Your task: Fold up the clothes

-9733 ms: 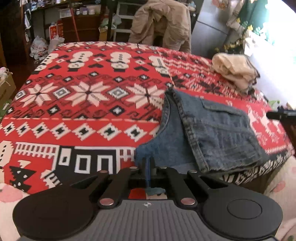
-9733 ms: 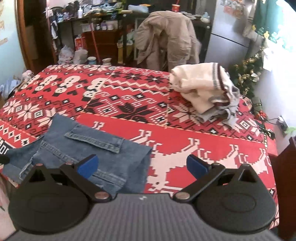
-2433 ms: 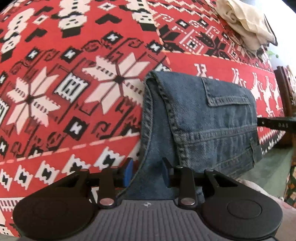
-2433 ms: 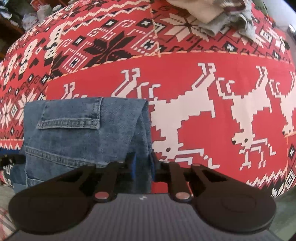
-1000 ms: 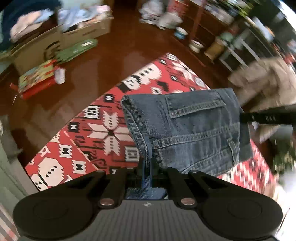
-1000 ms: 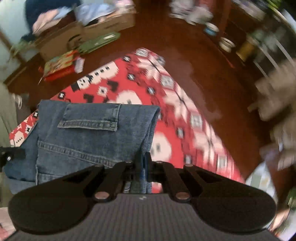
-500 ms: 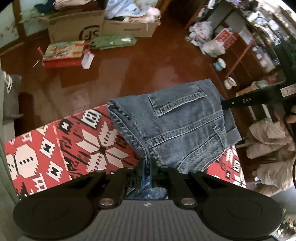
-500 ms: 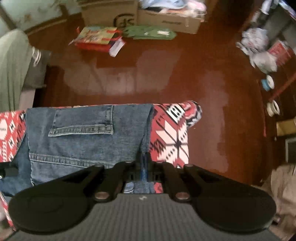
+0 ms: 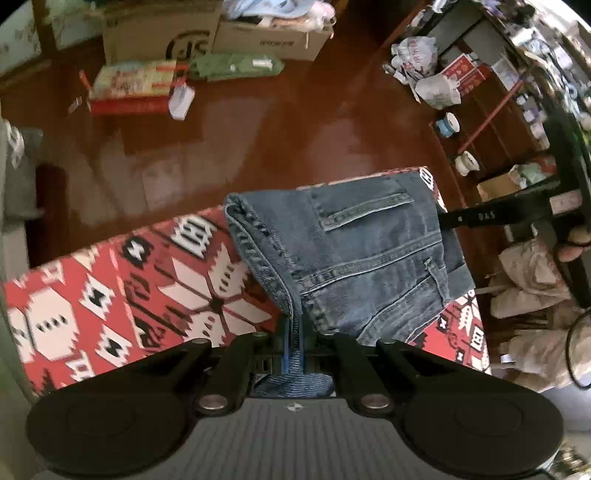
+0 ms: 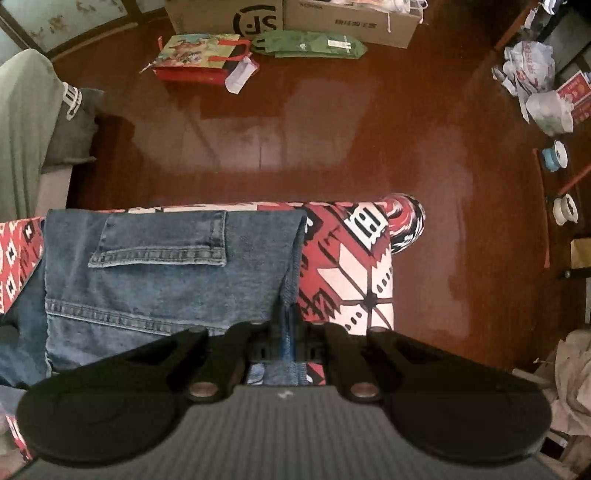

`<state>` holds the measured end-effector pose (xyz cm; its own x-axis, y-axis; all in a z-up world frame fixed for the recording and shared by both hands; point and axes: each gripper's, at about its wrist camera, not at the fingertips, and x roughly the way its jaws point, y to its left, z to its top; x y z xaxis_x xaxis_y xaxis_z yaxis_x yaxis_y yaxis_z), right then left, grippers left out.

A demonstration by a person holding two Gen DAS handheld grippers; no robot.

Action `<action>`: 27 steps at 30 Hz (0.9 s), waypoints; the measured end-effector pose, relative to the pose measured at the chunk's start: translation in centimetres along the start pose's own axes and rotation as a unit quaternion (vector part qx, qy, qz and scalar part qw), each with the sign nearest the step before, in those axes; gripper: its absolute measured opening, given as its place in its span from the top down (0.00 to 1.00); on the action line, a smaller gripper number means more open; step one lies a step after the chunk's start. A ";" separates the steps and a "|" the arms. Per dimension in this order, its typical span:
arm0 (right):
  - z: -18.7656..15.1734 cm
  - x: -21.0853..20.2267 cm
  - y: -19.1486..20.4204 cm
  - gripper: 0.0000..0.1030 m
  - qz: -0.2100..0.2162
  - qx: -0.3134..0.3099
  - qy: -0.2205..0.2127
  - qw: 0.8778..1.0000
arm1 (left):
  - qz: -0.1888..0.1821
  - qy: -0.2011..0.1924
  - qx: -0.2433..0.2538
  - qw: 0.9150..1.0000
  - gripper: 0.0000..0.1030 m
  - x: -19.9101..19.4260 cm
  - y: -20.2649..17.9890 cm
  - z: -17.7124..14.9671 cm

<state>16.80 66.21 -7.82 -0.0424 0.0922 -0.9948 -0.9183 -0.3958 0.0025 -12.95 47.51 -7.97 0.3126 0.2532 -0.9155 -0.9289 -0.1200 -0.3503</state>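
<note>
Left wrist: both tongs [image 9: 293, 332] [image 10: 286, 334] clamp folded jeans [image 9: 351, 258] [image 10: 166, 280] hanging between them.

Glossy red-brown floor [image 10: 332, 129] catching pale light patches. Cardboard boxes [image 10: 295, 14] along the far wall, a red gift bag [image 10: 195, 59] and green bag [image 10: 310, 44] beside them. Cluttered shelves [image 9: 517, 92] at right.

A red patterned blanket [image 10: 347, 266] covered the surface, its corner hanging over a dark wooden floor [image 10: 332, 147]. On that floor sat cardboard boxes [image 10: 221, 14], a red bag [image 10: 199, 55] and a green bag [image 10: 310, 44], close together by the far wall.
</note>
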 end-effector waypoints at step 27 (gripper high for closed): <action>-12.5 -4.0 7.3 0.75 -0.111 0.158 -0.119 0.974 | -0.122 0.084 0.216 0.965 0.69 1.0 6.4 -4.5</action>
<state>15.20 51.50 -5.14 0.1157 0.3671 -0.9229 -0.9889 -0.0451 -0.1419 -17.68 42.68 -12.00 0.5258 0.0595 -0.8485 -0.8088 0.3441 -0.4770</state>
